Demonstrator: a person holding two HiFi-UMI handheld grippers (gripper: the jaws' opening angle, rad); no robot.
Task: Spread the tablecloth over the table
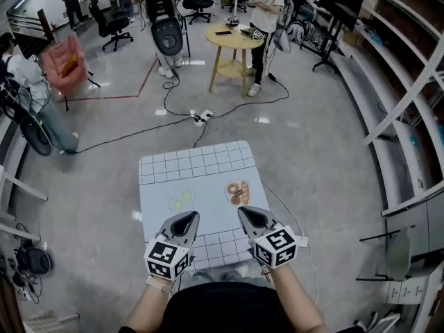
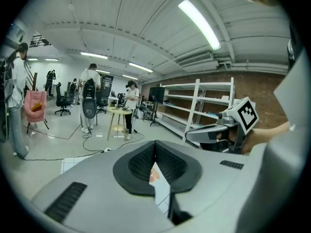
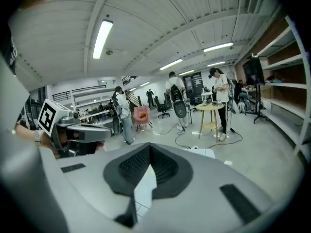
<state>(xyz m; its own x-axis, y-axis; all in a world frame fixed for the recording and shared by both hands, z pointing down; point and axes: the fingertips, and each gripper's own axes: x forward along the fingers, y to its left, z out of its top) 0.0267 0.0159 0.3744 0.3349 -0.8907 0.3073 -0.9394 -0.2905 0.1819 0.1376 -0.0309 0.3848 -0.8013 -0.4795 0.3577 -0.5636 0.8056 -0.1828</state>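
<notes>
A pale blue tablecloth [image 1: 201,179] with grid-patterned borders and printed food pictures stretches out in front of me, and whatever lies under it is hidden. My left gripper [image 1: 184,220] is shut on its near edge at the left. My right gripper [image 1: 251,218] is shut on the same edge at the right. In the left gripper view the jaws of the left gripper [image 2: 155,148] meet, with a strip of the tablecloth [image 2: 160,188] showing just below them. The right gripper view shows the right gripper [image 3: 149,150] the same way, with the tablecloth [image 3: 145,186] under its closed jaws.
A round wooden table [image 1: 232,37] stands ahead with a person [image 1: 267,12] beside it. A power strip [image 1: 201,117] and cables lie on the floor beyond the cloth. White shelving [image 1: 409,116] runs along the right. A pink chair [image 1: 64,62] and another person [image 1: 28,89] are at the left.
</notes>
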